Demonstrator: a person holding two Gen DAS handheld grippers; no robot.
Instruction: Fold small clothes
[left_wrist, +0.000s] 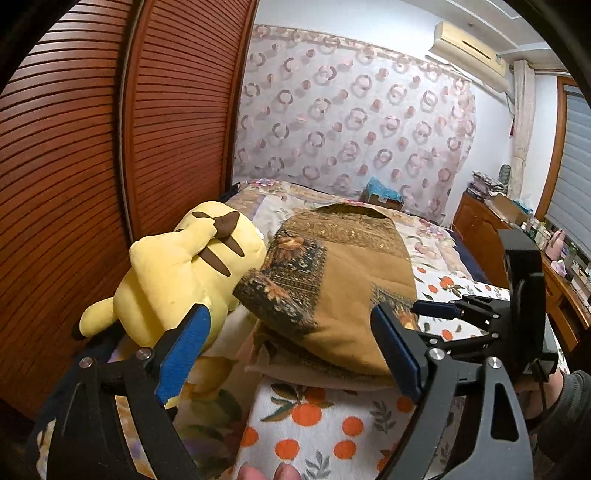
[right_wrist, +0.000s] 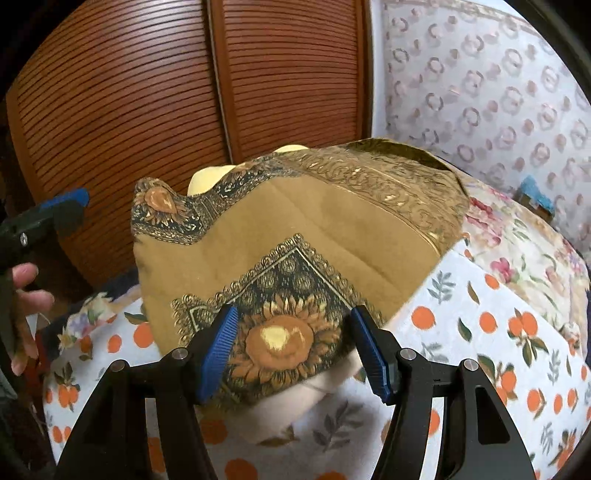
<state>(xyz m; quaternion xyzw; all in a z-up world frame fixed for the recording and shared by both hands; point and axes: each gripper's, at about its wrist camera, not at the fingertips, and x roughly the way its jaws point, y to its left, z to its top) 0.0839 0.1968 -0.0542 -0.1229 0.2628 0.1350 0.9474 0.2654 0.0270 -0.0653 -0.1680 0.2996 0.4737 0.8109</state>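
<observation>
A brown garment with dark sunflower-print panels (left_wrist: 343, 280) lies folded in a bundle on the orange-print bed sheet (left_wrist: 317, 424); a pale layer shows under its near edge. It also shows in the right wrist view (right_wrist: 295, 236). My left gripper (left_wrist: 291, 354) is open and empty, just in front of the bundle's near edge. My right gripper (right_wrist: 299, 350) is open, its blue pads either side of the sunflower corner, touching nothing clearly. The right gripper also shows in the left wrist view (left_wrist: 454, 310), at the bundle's right side.
A yellow plush toy (left_wrist: 173, 273) lies left of the garment, against the slatted wooden wardrobe doors (left_wrist: 92, 166). A floral quilt (left_wrist: 273, 206) covers the far bed. A cluttered wooden dresser (left_wrist: 524, 236) stands at the right. A patterned curtain (left_wrist: 351, 122) hangs behind.
</observation>
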